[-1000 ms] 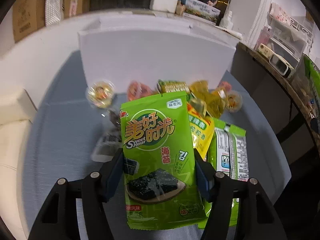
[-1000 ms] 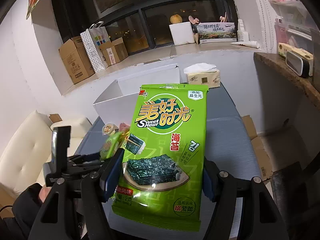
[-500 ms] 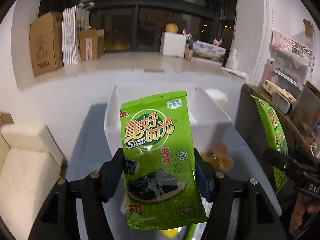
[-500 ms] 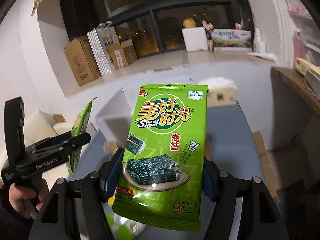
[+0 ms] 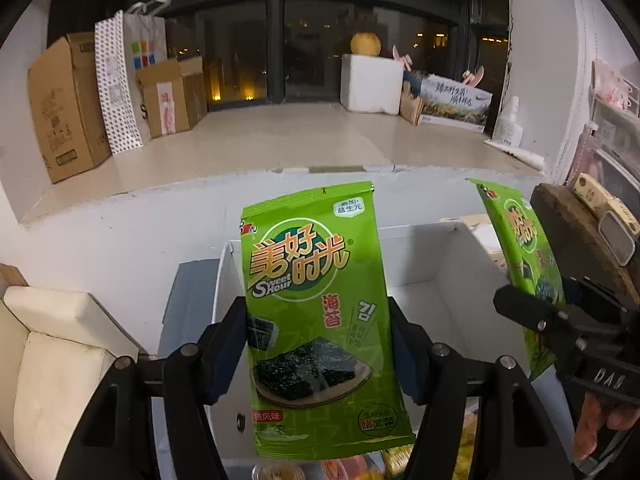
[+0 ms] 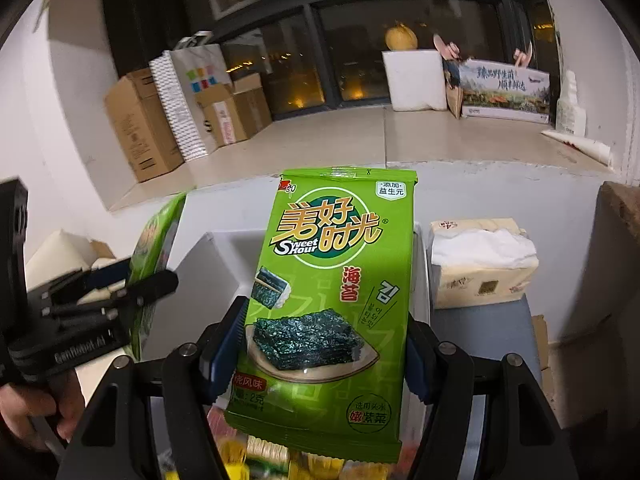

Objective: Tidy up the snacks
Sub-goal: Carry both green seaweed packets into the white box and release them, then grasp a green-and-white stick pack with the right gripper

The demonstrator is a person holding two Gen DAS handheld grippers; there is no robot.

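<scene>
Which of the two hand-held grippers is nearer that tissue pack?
The right hand-held gripper: the tissue pack sits just ahead to its right. The left hand-held gripper is farther, across the white box.

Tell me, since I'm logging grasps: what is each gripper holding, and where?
Left gripper: a green seaweed snack packet, pinched at its lower side edges. Right gripper: a matching seaweed packet, same hold.

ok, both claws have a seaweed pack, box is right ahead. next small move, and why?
Probably ease the left claw forward and down so its seaweed pack goes into the white box. Both claws are shut on packs held upright, the right claw with its own pack, and the box stands open just behind them.
</scene>
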